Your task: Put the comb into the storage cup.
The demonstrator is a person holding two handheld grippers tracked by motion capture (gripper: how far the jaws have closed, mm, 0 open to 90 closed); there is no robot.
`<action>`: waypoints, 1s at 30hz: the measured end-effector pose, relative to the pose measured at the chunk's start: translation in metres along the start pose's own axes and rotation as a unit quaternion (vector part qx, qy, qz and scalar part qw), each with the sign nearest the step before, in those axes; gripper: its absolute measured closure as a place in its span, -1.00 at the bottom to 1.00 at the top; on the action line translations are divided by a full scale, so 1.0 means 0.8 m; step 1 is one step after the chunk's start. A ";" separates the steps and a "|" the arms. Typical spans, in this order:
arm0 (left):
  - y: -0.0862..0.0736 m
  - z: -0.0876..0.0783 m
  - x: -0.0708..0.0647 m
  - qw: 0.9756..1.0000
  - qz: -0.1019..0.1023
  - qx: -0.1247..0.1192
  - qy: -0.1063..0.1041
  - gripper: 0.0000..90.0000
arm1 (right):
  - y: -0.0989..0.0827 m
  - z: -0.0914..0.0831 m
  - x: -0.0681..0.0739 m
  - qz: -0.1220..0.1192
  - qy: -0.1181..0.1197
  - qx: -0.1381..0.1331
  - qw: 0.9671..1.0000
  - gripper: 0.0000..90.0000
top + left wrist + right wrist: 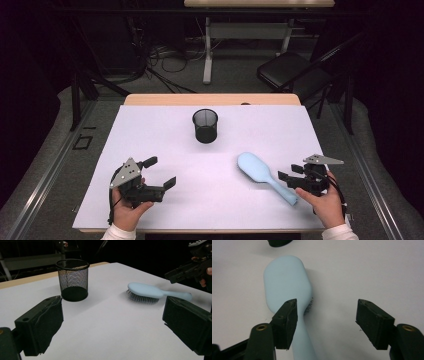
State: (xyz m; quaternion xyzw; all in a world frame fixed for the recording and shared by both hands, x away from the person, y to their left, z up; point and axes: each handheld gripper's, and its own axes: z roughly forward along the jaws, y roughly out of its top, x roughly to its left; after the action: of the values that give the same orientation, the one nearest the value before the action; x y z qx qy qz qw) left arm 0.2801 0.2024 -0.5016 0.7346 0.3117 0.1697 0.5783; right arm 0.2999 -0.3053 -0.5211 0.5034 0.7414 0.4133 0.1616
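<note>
A light blue hairbrush [255,167] lies bristles down on the white table cover [150,130], at the right front, its handle pointing toward the person. My right gripper [290,172] hovers over that handle with its jaws open. In the right gripper view the hairbrush [285,282] has its handle running just inside the left jaw of my right gripper [327,307], and no pad presses on it. A black mesh cup [205,126] stands upright at the middle back. My left gripper [161,172] is open and empty at the left front, facing the cup [72,280] and the hairbrush [147,290].
The table's wooden far edge [212,99] shows behind the white cover. Beyond it stand a black chair [292,70] and another table's legs [207,55] among floor cables. The other hand's gripper [182,271] appears at the upper right of the left gripper view.
</note>
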 end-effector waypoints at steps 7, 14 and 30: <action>0.000 0.000 0.000 1.000 0.000 0.000 0.000 -0.93 | 0.005 0.000 -0.002 0.005 -0.019 0.037 0.999 -0.57; 0.000 0.001 0.000 1.000 0.000 0.001 0.001 -0.93 | 0.009 -0.003 -0.002 -0.003 -0.023 0.047 0.999 -0.73; 0.000 0.001 0.000 1.000 0.001 0.002 0.000 -0.93 | 0.032 0.004 0.019 -0.094 -0.033 0.126 0.987 -1.00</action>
State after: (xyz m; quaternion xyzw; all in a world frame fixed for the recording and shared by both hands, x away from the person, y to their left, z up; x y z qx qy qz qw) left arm 0.2804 0.2017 -0.5022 0.7363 0.3114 0.1693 0.5764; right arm 0.3114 -0.2865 -0.5003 0.4610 0.8258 0.2829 0.1600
